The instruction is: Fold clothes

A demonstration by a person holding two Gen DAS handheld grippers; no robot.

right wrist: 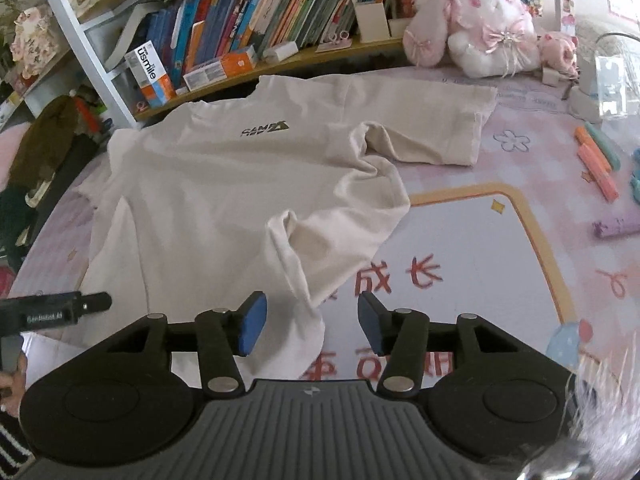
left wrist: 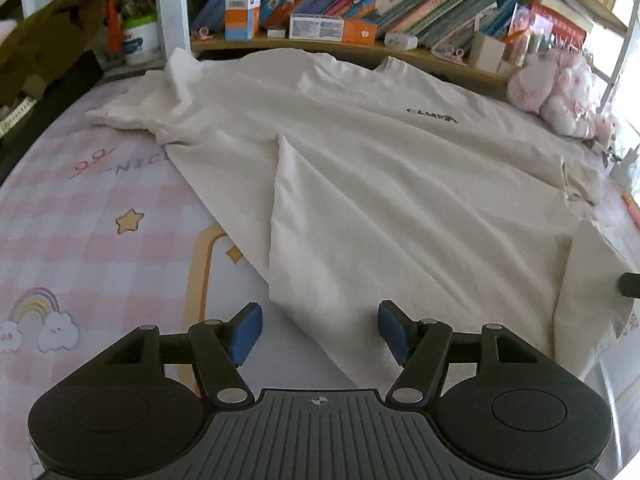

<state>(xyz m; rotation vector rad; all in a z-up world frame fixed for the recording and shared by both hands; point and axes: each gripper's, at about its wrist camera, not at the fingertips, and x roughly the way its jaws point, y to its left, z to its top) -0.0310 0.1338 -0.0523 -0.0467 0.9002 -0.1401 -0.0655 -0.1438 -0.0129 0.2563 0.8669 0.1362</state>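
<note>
Many books (right wrist: 256,16) lean together on the wooden shelf (right wrist: 320,56) at the far side, with a usmile box (right wrist: 150,76) standing at the left of them; one small open paper box (right wrist: 372,20) stands there too, but what is inside I cannot tell. A cream T-shirt (right wrist: 224,184) with a dark chest logo (right wrist: 264,129) lies spread and wrinkled on the pink printed mat (right wrist: 480,248), collar far, hem near, the right sleeve (right wrist: 432,128) flat. Left gripper (left wrist: 320,330) and right gripper (right wrist: 312,322) both stand apart over the hem, pads not pressing the cloth.
</note>
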